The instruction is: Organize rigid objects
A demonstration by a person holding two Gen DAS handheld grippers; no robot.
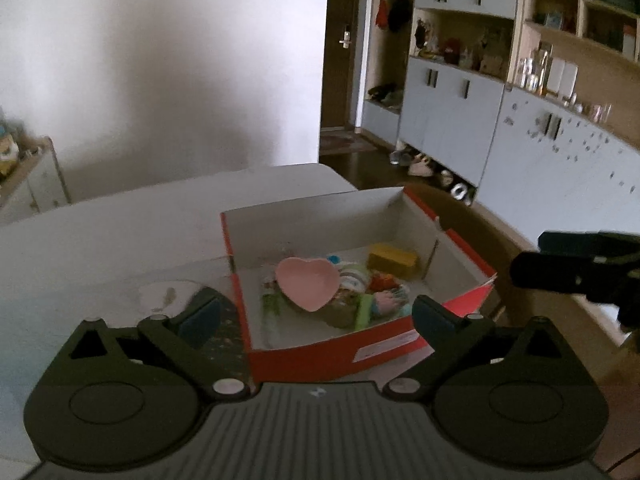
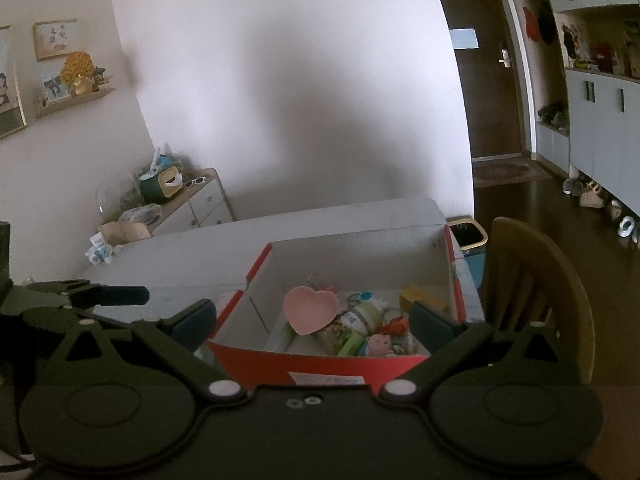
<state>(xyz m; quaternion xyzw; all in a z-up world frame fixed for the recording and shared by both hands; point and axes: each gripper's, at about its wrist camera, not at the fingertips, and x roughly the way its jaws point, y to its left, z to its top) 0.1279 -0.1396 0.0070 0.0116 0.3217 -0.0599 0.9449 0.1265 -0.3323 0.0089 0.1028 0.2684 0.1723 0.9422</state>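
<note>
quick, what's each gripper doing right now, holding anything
Left gripper: tongs open wide, holding nothing, in front of the red box.
Right gripper: tongs open wide, holding nothing, in front of the same box.

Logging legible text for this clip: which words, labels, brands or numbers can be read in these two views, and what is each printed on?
Nothing can be read for certain.
White label on the red box: print too blurred.
Same label in the left view: blurred.
Framed picture on the wall: a few dark characters, too small to read.
Bottle in the box: label print illegible.
Paper on the door: no readable text.
</note>
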